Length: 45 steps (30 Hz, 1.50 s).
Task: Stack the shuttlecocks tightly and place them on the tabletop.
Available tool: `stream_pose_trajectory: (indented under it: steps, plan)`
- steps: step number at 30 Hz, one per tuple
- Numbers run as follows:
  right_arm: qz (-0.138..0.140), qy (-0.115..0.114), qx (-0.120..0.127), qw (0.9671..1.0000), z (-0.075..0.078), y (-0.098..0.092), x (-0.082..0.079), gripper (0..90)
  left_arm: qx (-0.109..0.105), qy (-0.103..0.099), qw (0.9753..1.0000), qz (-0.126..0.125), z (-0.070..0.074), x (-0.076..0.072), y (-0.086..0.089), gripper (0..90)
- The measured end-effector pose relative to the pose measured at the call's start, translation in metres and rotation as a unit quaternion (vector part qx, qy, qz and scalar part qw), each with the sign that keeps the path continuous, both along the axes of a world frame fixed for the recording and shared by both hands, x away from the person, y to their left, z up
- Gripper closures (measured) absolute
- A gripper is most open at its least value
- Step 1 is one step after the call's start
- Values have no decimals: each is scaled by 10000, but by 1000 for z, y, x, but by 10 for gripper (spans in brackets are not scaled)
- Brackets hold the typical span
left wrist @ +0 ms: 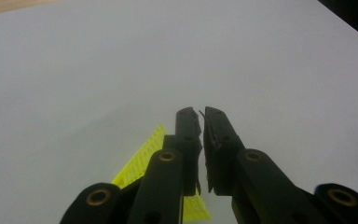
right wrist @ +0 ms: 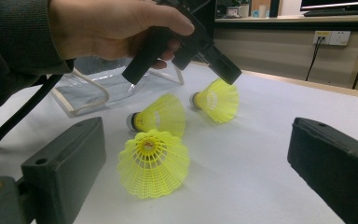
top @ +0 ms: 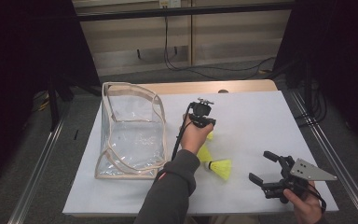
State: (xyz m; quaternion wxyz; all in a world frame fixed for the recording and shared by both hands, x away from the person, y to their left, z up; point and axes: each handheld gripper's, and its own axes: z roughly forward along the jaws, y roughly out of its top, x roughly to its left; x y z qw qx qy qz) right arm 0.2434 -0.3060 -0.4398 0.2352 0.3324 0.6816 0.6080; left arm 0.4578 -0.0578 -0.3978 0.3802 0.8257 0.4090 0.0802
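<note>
Standing at the far left of the white table cover [top: 261,112] in the high view is a clear plastic bag [top: 131,130] with beige piping, its mouth open and facing up. Just right of it, a forearm in a dark grey sleeve [top: 172,186] rises from the bottom edge and angles up toward the table's middle. That hand holds the left gripper [top: 209,122], wrist bent so the tool tips forward and down to the right. In the left gripper view its 2 black jaws are pressed almost together, with only a thin slit between them and nothing pinched; part of a yellow skirt [left wrist: 142,161] shows beneath them.

3 yellow shuttlecocks lie in a loose cluster below that tool. In the right gripper view the farthest one [right wrist: 216,99] lies on its side directly under the left gripper's tip, very close to it; whether they touch cannot be told. The middle one [right wrist: 161,115] lies on its side with its cork pointing left. The nearest one [right wrist: 154,161] points its open skirt at the camera.

At the far right, near the table's front corner, the right gripper [top: 265,166] is held low in the person's right hand [top: 307,205], pointing left toward the shuttlecocks, jaws spread wide and empty.
</note>
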Motion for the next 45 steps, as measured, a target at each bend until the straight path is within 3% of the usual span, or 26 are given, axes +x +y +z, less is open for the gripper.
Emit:
stream_pose_trajectory:
  steps: [15,32,39,40,43,45]
  plan:
    - [-18,3,-6,10000,0,0,0,38,4,-39,9999,152,4,3,4,771]
    - [-25,-6,-13,10000,0,0,0,38,21,-90,9999,110,4,1,-1,717]
    - [-10,10,-7,10000,0,0,0,38,-51,-198,9996,191,12,1,1,636]
    - [-8,4,-7,10000,0,0,0,38,-25,-254,9994,221,14,2,3,581]
    - [-14,1,-4,10000,0,0,0,38,68,-395,9983,424,14,5,8,530]
    - [-5,11,-8,10000,0,0,0,38,305,-451,9975,440,11,7,10,532]
